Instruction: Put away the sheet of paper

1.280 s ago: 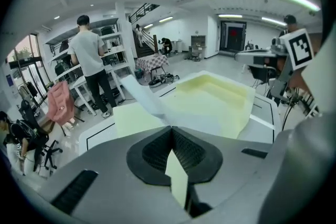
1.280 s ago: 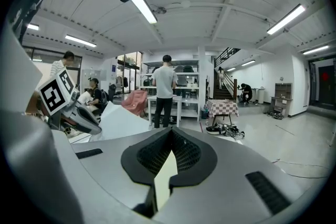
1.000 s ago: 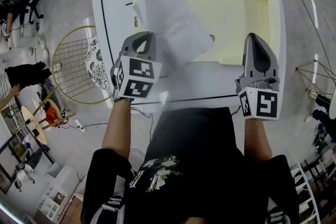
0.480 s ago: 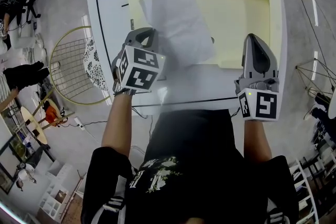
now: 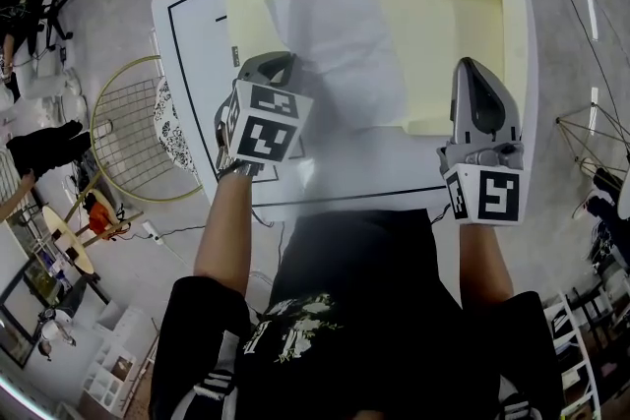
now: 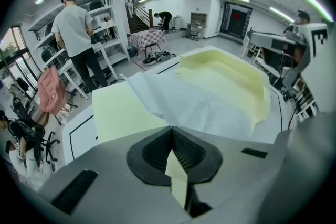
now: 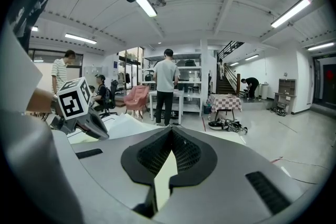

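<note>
Hidden, cropped, blurred — by view

Head view: cannot see the jaw tips of the left gripper (image 5: pixel 270 64) or the near left corner of the sheet of paper (image 5: pixel 340 30), both tucked under that gripper's body and marker cube; cannot trace the pale yellow folder (image 5: pixel 458 20) where the sheet covers it. Left gripper view: cannot tell how much of the sheet lies between the closed pads — vanishes at the jaw line; cuts off the rear of the right gripper (image 6: pixel 252 35) at the right rim. Right gripper view: blocks most of the folder behind the gripper's own body, carries a mosaic patch at top, leaves the distant people (image 7: pixel 167 84) too small for detail.
</note>
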